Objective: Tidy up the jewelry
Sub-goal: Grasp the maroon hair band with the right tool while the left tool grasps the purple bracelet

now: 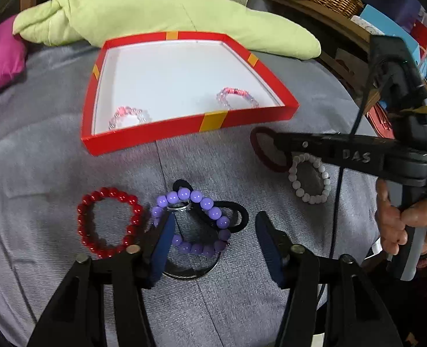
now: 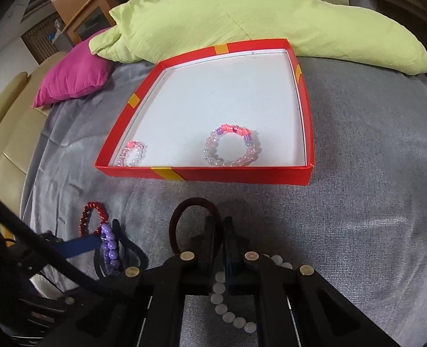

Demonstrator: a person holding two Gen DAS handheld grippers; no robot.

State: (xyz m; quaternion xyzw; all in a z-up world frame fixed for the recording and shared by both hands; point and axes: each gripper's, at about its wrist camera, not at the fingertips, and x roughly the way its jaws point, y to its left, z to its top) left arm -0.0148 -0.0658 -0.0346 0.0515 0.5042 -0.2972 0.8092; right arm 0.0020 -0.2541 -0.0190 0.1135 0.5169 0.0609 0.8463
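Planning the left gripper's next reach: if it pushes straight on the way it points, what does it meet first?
Probably the purple bead bracelet, lying between the left gripper's open fingers on the grey cloth; depth is uncertain.

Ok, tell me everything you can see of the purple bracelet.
The purple bracelet is a loop of glossy round lilac beads that look like plastic, lying flat on the grey cloth. It rests over a black hair tie and a silver ring, beside the red bracelet. The left tool straddles it, one finger inside the loop.
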